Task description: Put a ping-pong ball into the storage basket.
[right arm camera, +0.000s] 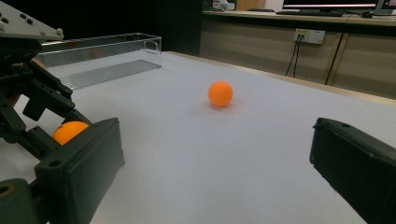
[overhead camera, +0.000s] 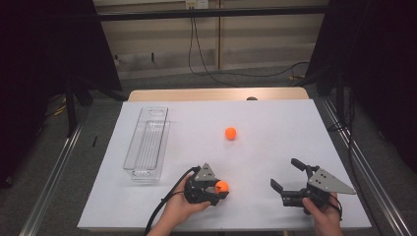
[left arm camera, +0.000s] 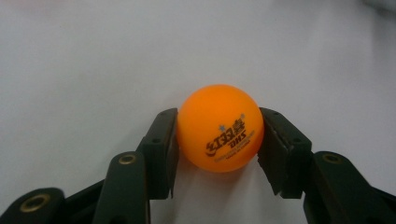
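- Nearest you, at the front edge of the white table point(overhead camera: 275, 123), your left gripper point(overhead camera: 220, 188) pinches an orange ball point(overhead camera: 222, 186). In the left gripper view the two black pads point(left arm camera: 163, 149) press on opposite sides of that ball point(left arm camera: 219, 128), which sits low over the white surface with its dark printed logo facing the camera.
- The held ball sits between the jaw tips rather than deep in the gripper; in the right gripper view it peeks out as an orange patch point(right arm camera: 69, 131) among the left gripper's black linkage.
- Your left hand point(overhead camera: 179, 204) wraps the gripper body from below, and a black cable point(overhead camera: 162, 209) trails from it toward the table's front edge.
- To the right, well apart from the held ball, your right gripper point(overhead camera: 285, 176) has its jaws spread wide with nothing between them. In the right gripper view the two black jaws rise at the far left and far right of the picture, with bare table between.
- Your right hand point(overhead camera: 322, 206) holds that gripper near the front right of the table; its grey three-cornered plate point(overhead camera: 330, 181) faces up.
- Farther out, near the middle of the table, a second orange ball point(overhead camera: 230, 133) lies free on the white surface, apart from both grippers.
- On the left side, a clear plastic bin point(overhead camera: 146, 142) lies lengthwise, running from near your left gripper toward the far edge. It stands well apart from the second orange ball.
- Beyond the table's far edge, black wires point(overhead camera: 201, 59) hang down a pale wall to the grey floor.
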{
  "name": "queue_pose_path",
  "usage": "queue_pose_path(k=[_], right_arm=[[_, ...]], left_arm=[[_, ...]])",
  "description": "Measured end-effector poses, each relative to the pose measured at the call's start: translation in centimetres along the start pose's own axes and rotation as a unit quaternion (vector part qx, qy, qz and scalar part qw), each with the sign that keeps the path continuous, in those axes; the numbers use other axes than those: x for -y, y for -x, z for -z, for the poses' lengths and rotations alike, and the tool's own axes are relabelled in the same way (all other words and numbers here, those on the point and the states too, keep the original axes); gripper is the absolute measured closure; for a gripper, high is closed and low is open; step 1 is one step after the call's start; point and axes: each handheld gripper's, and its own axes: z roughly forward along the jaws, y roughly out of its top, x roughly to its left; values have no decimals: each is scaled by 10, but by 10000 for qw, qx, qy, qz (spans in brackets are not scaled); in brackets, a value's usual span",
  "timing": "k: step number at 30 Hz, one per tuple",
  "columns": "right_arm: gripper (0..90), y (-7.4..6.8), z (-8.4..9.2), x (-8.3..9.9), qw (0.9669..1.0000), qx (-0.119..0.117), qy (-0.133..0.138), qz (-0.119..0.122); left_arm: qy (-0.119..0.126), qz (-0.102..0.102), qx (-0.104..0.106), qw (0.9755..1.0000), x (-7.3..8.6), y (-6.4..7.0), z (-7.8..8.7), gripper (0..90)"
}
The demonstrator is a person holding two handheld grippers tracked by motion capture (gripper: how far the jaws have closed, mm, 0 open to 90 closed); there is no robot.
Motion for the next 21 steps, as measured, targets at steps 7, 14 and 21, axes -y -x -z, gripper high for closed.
queue_pose_path(k=[7,14,21], right_arm=[[23,2,-2,1,10000,30,-9,-52],[23,1,-4,2,10000,-5,-44,-14],[23,1,-1,2,10000,35,-49,-8]], left_arm=[[42,132,31,9999,-1,-2,5,508],[116,211,74,9997,-3,-4,8,508],[134,234,107,9996,-5,-5,10,509]])
